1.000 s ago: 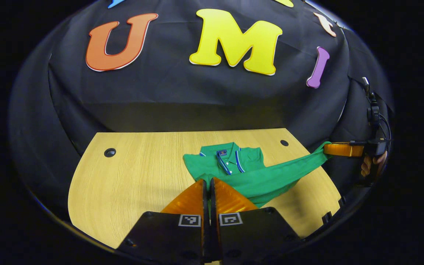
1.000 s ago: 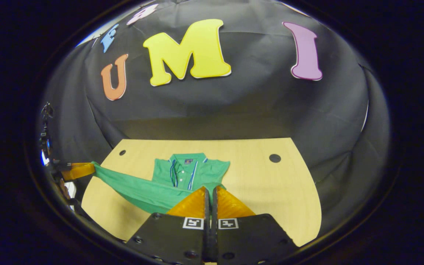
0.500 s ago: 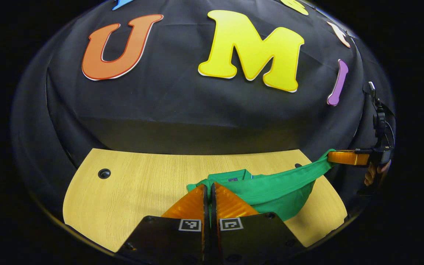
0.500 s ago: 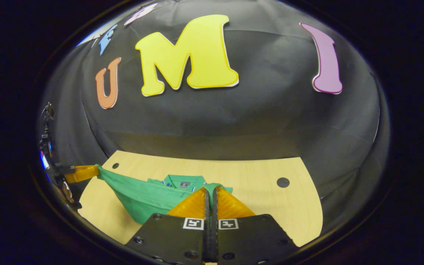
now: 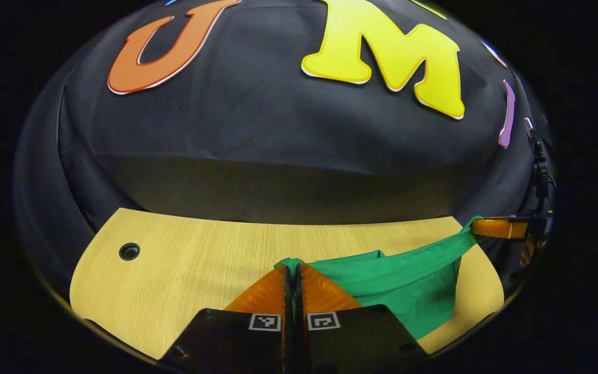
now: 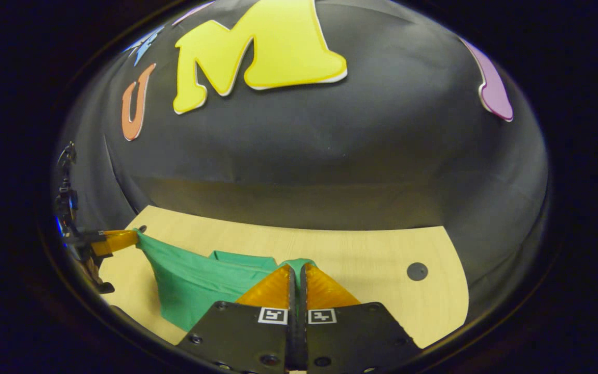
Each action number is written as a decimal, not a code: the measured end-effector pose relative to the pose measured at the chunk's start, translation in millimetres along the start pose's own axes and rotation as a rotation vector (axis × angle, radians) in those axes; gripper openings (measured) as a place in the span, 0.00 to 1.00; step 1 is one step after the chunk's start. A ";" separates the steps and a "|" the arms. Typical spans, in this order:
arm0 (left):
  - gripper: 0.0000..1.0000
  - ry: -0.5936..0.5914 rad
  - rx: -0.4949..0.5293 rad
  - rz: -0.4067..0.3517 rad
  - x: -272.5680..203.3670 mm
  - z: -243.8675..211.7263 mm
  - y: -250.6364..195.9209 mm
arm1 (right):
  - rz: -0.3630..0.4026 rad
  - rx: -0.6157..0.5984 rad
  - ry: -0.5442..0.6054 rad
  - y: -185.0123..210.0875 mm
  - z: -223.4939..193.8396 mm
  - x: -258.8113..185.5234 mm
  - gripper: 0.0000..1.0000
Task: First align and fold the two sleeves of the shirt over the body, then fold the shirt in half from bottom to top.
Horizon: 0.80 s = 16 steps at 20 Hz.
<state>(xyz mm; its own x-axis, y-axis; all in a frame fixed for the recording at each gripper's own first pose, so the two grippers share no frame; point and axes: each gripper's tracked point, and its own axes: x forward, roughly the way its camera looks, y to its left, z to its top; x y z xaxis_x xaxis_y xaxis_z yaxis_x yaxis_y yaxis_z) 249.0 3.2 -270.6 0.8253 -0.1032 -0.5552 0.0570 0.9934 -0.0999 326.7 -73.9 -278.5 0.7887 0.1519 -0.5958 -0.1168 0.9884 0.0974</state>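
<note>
the green shirt (image 5: 397,291) hangs slack over the table (image 5: 185,259), its hem stretched between the two: left claw (image 5: 293,267) and right claw (image 6: 297,267) each pinch a corner; soft, light cloth, best held at the corners

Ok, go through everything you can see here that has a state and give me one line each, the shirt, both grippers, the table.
Shirt: green, bottom edge lifted and stretched between the two grippers, hanging in a sag toward the table.
Left gripper: shut on the shirt's edge.
Right gripper: shut on the shirt's edge at the other end.
Table: wooden, lower part of the shirt resting on it.
</note>
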 end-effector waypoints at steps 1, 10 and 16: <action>0.06 -0.002 -0.003 0.005 10.8 -4.3 1.0 | 0.006 -0.001 0.003 0.0 -4.8 11.0 0.00; 0.12 0.086 -0.040 0.026 69.5 -62.7 10.5 | -0.035 -0.022 0.055 -15.2 -60.8 87.7 0.01; 0.87 0.119 -0.053 0.047 68.6 -74.6 10.0 | -0.089 -0.048 0.061 -23.9 -77.5 84.6 0.24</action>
<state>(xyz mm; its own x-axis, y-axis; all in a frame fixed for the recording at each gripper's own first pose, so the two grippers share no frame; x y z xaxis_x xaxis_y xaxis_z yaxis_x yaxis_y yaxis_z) 264.4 2.3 -371.3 0.7539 -0.0655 -0.6537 -0.0121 0.9935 -0.1135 349.4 -84.1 -393.1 0.7590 0.0623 -0.6481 -0.0781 0.9969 0.0043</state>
